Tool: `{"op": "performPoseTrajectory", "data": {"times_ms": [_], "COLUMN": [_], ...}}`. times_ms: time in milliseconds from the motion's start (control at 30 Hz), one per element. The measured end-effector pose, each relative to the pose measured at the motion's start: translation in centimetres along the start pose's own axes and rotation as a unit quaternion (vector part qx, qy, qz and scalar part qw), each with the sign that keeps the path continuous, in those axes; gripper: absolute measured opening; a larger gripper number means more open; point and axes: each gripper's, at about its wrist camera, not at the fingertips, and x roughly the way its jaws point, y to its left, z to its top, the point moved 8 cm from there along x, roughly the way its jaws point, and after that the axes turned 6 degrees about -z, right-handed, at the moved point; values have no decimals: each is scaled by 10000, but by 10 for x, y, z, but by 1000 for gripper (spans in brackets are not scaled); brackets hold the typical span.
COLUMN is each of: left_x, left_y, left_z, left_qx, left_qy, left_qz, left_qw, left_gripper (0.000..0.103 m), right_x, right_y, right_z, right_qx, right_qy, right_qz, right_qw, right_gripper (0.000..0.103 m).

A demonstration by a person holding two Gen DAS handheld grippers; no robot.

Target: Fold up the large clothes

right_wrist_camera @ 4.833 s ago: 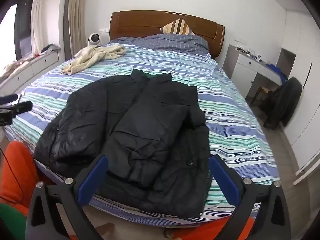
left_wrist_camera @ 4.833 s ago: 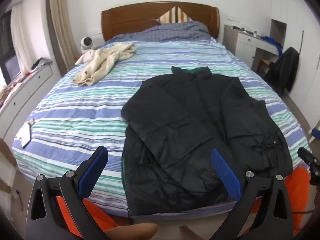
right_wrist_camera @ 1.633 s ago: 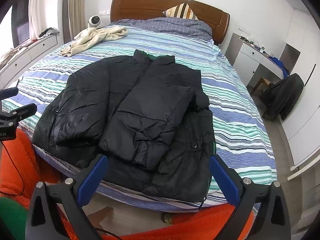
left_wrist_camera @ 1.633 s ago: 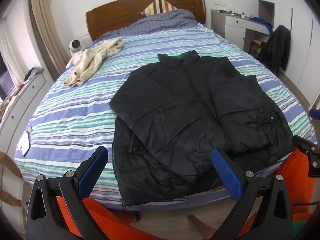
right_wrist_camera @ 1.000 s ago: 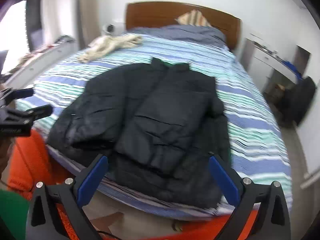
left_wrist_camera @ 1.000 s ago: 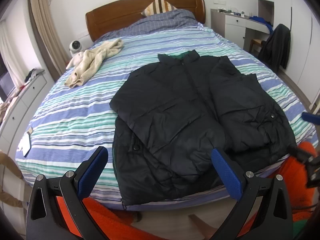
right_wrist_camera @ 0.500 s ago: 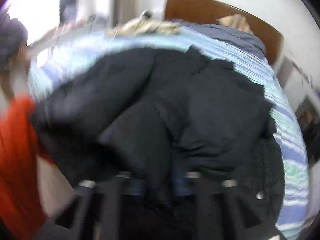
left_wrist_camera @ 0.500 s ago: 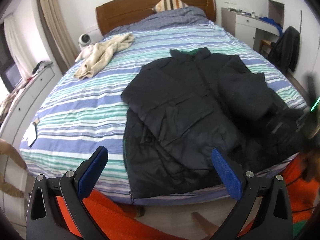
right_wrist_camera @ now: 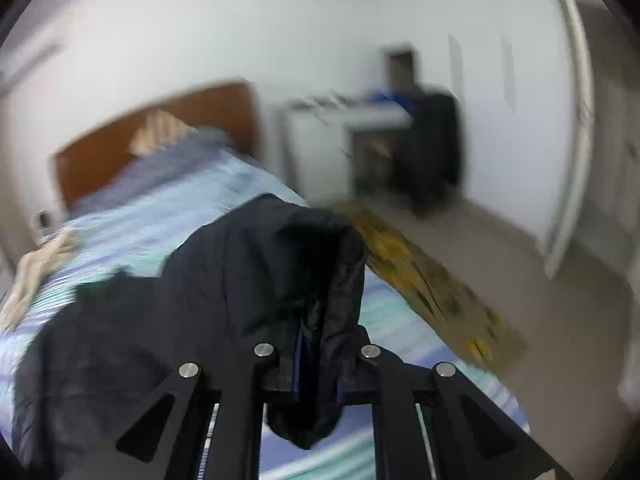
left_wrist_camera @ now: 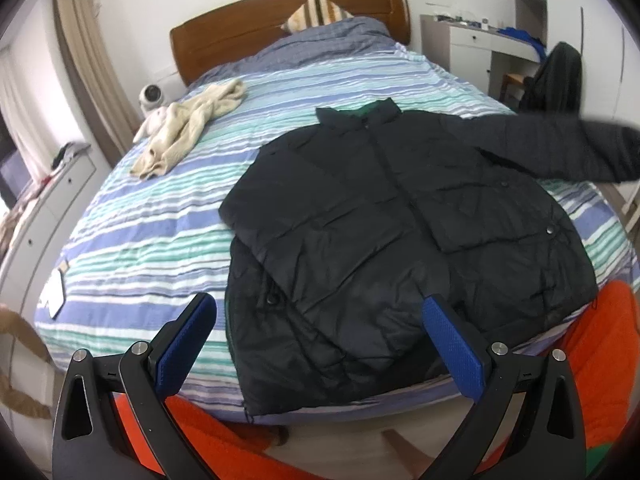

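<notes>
One beige garment (left_wrist_camera: 192, 128) beside black jacket (left_wrist_camera: 380, 216).

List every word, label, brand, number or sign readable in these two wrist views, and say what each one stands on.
None can be read in either view.
Black jacket: no logo or label shows; its snaps are plain.
White paper at the edge of the striped bed: too small to tell if anything is printed on it.
Small items on the white desk: too small to read.
Right wrist view: blurred throughout; the right gripper, shut on the jacket sleeve, shows no marking.
</notes>
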Motion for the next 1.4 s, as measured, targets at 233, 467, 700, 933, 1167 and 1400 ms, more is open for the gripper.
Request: {"op": "performPoseTrajectory", "data": {"times_ms": [233, 467, 700, 933, 1167, 1400], "left_x": [4, 45, 129, 105, 39, 66], "left_y": [-2, -42, -74, -32, 209, 452], "left_z": [10, -22, -34, 19, 88, 11], "left_qx": [676, 2536, 3032, 2062, -206, -2545], "left_qy": [-155, 331, 659, 149, -658, 175], "left_qz": [73, -924, -1189, -1510, 64, 2002], "left_qw": [9976, 9623, 9432, 9667, 9976, 9460], "left_gripper": [103, 103, 103, 29, 36, 57], "right_x": [97, 29, -43, -92, -125, -136], "right_y": [-50, -54, 6, 110, 189, 216], "right_z": [-102, -96, -115, -132, -145, -159], "right_qx": [780, 611, 195, -358, -1038, -1162], "right_qy": [1470, 644, 319, 20, -171, -51], "right_qz": [-718, -970, -328, 785, 1618, 1878], "right_qw": [9834, 9913, 9988, 9963, 9812, 9753], "right_gripper": [34, 66, 67, 67, 67, 67]}}
